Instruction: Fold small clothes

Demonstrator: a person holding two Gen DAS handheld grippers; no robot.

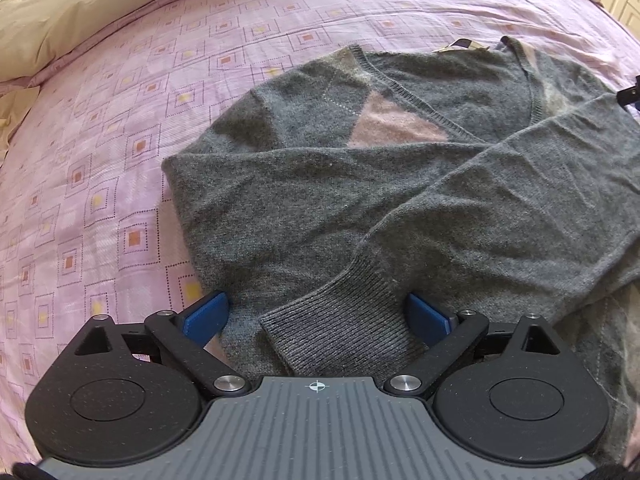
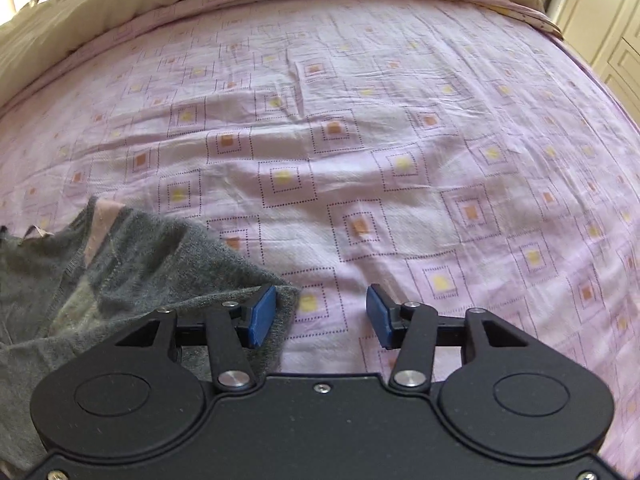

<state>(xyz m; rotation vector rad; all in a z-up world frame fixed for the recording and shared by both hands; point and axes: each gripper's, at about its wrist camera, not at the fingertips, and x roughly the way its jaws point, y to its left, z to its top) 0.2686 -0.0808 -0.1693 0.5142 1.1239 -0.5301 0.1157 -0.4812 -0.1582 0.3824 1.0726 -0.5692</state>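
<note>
Left claw (image 1: 318,318), wide open, empty, straddles the ribbed cuff (image 1: 344,320); sleeve runs ahead-right; right claw (image 2: 322,316), open, empty, over the sweater (image 2: 120,264) edge

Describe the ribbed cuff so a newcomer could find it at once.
Start from the pink patterned bedspread, then the grey sweater lying on it. A sleeve runs across the sweater toward the left gripper, ending between its open blue fingers in the ribbed cuff: vertical ridges, unlike the smooth knit around it.
</note>
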